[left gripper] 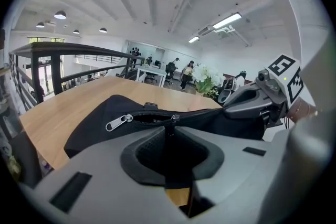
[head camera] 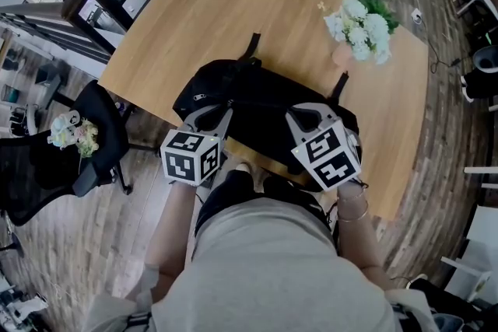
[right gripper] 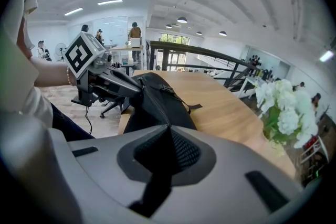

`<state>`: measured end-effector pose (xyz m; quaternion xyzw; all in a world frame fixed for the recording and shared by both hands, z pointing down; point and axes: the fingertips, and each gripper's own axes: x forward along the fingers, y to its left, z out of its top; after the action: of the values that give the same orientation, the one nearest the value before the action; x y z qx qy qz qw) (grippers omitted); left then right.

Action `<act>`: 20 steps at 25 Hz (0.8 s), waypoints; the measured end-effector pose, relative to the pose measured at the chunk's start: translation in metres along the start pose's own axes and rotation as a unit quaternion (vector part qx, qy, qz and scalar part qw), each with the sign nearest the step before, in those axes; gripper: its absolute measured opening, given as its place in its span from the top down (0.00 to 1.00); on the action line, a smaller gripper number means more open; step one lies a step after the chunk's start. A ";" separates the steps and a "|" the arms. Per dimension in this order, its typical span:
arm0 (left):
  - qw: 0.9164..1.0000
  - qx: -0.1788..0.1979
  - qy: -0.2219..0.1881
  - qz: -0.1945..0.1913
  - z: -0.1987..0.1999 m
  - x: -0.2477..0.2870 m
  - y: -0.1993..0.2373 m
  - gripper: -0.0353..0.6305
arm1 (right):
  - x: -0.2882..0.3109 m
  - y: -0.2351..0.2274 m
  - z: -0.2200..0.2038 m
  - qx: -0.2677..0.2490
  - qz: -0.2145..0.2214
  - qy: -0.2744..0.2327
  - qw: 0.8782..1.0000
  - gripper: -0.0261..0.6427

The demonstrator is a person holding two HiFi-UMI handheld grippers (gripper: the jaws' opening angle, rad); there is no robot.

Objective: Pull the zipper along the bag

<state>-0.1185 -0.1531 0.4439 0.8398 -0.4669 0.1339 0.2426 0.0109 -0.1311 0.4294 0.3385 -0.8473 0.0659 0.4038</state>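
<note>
**Zipper pinched, bag braced**

The small dark zipper pull (left gripper: 171, 119) tops the soft black fabric bag (head camera: 257, 99) at the near edge of the pale wooden table (head camera: 233, 12). Our left gripper (left gripper: 169, 132) pinches it, while our right gripper (right gripper: 168, 131) clamps the limp cloth, which we judge needs tension.

You face a wooden counter (head camera: 210, 12) on plank floor (head camera: 70, 253). A black chair (head camera: 101, 136) stands left; strip lights (left gripper: 227, 20) glow overhead.

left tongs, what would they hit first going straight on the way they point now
The black bag: its zipper slider sits right at the tips of the left tongs, apparently pinched there.
</note>
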 end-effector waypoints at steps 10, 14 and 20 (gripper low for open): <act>1.000 0.012 0.002 0.001 0.001 0.015 -0.002 0.86 | 0.001 -0.002 0.000 -0.001 0.000 0.002 1.000 0.92; 1.000 0.016 0.001 -0.012 0.001 0.014 -0.008 0.88 | 0.000 -0.002 -0.001 0.001 0.002 0.000 1.000 0.92; 0.999 0.033 0.000 -0.006 0.001 0.005 -0.011 0.92 | -0.001 -0.001 -0.003 0.001 0.004 -0.004 1.000 0.92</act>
<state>-0.1070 -0.1527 0.4419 0.8501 -0.4574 0.1472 0.2158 0.0137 -0.1306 0.4302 0.3361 -0.8501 0.0666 0.3999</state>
